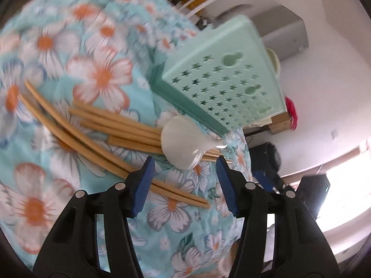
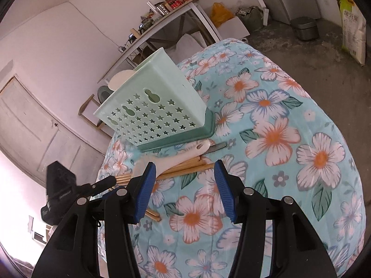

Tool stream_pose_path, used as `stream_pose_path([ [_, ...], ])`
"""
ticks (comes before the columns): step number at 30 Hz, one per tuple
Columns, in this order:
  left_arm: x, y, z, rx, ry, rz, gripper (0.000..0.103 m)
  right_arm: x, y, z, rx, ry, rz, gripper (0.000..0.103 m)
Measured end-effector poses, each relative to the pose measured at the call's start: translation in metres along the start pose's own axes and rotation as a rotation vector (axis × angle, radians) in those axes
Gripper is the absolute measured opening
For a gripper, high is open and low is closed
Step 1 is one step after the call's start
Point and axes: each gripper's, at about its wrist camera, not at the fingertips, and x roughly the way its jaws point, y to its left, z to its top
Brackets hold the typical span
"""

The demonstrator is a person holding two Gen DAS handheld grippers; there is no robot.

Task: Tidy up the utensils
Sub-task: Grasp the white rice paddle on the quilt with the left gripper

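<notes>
A mint-green utensil holder (image 1: 222, 81) with star-shaped holes stands on the floral tablecloth (image 1: 97, 74). Several wooden chopsticks (image 1: 120, 125) lie scattered in front of it, with a white spoon (image 1: 180, 143) on top of them. My left gripper (image 1: 185, 159) hovers open just short of the spoon, nothing between its blue pads (image 1: 143, 185). In the right wrist view the holder (image 2: 150, 106) stands ahead, and a white paddle-like piece (image 2: 120, 78) sticks out of its top. The spoon (image 2: 176, 157) and chopsticks (image 2: 190, 168) lie just beyond my open, empty right gripper (image 2: 184, 164).
A white-handled tool with a grey blade (image 2: 216, 147) lies beside the holder's base. The table edge (image 2: 106, 162) drops off close on the left. The other gripper's black body (image 2: 60, 190) shows at left. A shelf (image 2: 167, 16) and a door (image 2: 30, 127) stand behind.
</notes>
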Motion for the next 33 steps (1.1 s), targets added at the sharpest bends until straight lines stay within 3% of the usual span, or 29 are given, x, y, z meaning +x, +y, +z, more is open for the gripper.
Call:
stream_pose_path([
  [9, 0.016, 0.009, 0.008, -0.145, 0.007, -0.054, 0.051, 0.0, -0.005, 0.0, 0.013, -0.001, 0.026, 0.051],
  [13, 0.015, 0.011, 0.01, -0.19, 0.017, -0.13, 0.051, 0.0, -0.008, 0.0, 0.023, -0.001, 0.034, 0.051],
  [23, 0.005, -0.001, 0.009, -0.158, -0.021, -0.288, 0.045, 0.0, -0.012, 0.0, 0.029, -0.004, 0.03, 0.051],
  [29, 0.018, -0.003, 0.011, -0.175, 0.0, -0.267, 0.04, 0.001, -0.011, -0.001, 0.027, 0.001, 0.024, 0.051],
  [31, 0.017, -0.01, 0.009, -0.117, -0.011, -0.208, 0.039, 0.0, -0.011, -0.001, 0.024, -0.001, 0.019, 0.051],
  [33, 0.013, -0.027, 0.005, 0.033, -0.046, -0.079, 0.039, 0.0, -0.011, 0.0, 0.017, -0.003, 0.009, 0.051],
])
